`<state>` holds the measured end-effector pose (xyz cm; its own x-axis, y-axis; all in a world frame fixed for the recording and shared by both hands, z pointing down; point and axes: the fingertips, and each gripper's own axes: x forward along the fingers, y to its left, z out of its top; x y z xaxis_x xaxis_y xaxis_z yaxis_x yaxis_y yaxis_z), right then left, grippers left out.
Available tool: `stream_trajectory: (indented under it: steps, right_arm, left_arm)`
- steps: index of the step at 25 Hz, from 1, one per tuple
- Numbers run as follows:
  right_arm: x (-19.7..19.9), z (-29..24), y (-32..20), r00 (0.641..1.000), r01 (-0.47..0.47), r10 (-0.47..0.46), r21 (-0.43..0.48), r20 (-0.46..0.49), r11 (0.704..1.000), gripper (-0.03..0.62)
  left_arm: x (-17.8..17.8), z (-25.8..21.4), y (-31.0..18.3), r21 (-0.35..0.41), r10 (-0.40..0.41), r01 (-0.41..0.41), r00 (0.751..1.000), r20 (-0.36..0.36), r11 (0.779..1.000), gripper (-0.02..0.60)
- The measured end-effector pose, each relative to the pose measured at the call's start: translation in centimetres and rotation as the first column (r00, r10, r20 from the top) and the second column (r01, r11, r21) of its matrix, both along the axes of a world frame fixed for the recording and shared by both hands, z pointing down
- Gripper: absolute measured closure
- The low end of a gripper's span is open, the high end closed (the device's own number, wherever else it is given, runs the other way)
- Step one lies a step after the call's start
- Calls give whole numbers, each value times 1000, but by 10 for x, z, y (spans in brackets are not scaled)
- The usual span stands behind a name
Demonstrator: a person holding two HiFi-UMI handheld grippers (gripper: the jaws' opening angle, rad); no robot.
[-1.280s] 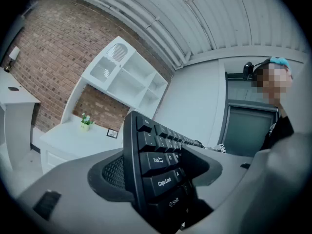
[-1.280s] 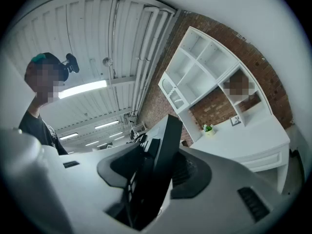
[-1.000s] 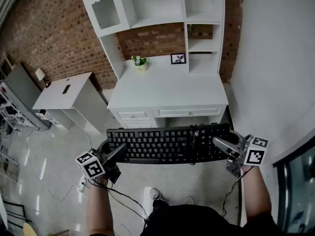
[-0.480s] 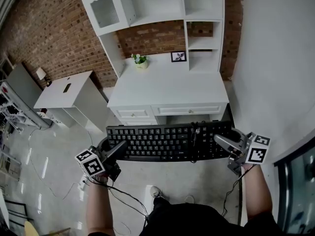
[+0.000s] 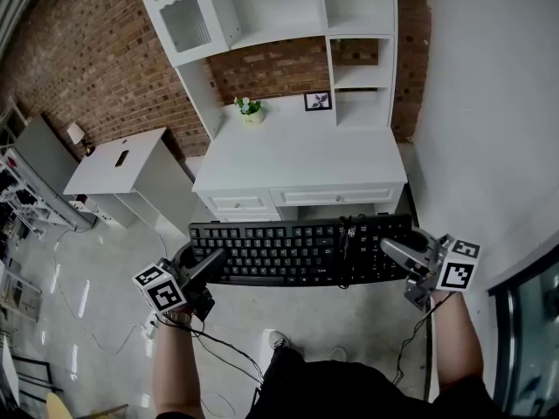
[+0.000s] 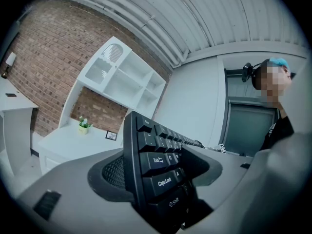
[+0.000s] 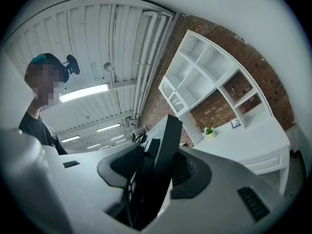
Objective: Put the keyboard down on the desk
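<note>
A black keyboard [image 5: 297, 251] hangs level in the air in front of the white desk [image 5: 301, 160], held at both ends. My left gripper [image 5: 208, 269] is shut on its left end; in the left gripper view the Tab and Caps Lock keys [image 6: 163, 172] sit between the jaws. My right gripper [image 5: 397, 258] is shut on the right end, and the right gripper view shows the keyboard's edge [image 7: 163, 155] clamped between the jaws. The keyboard's cable [image 5: 343, 247] drapes over its keys.
On the desk's back stand a small potted plant [image 5: 251, 110] and a picture frame [image 5: 317, 101], under a white shelf unit [image 5: 279, 11]. A white side cabinet [image 5: 122, 168] stands at the left. A grey wall [image 5: 489, 112] runs along the right.
The keyboard and both grippers have drifted slightly toward the desk; the grips are unchanged.
</note>
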<state>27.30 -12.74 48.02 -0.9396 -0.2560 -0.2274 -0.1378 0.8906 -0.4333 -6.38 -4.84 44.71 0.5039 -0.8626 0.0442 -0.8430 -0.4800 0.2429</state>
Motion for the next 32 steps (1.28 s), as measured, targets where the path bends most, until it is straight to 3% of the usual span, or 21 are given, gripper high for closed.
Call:
stream_trajectory:
  steps: [22, 28, 32]
  right_arm:
    - [-35, 45, -14, 997, -72, 73, 14, -14, 997, 403]
    - [-105, 23, -88, 995, -91, 90, -19, -36, 996, 404]
    - [-130, 17, -114, 994, -106, 104, -31, -43, 994, 404]
  left_arm:
    - [-41, 56, -38, 24, 68, -67, 997, -24, 997, 252]
    - [-112, 37, -118, 2, 83, -83, 996, -42, 997, 252]
    - [-138, 34, -149, -7, 93, -94, 995, -47, 996, 252]
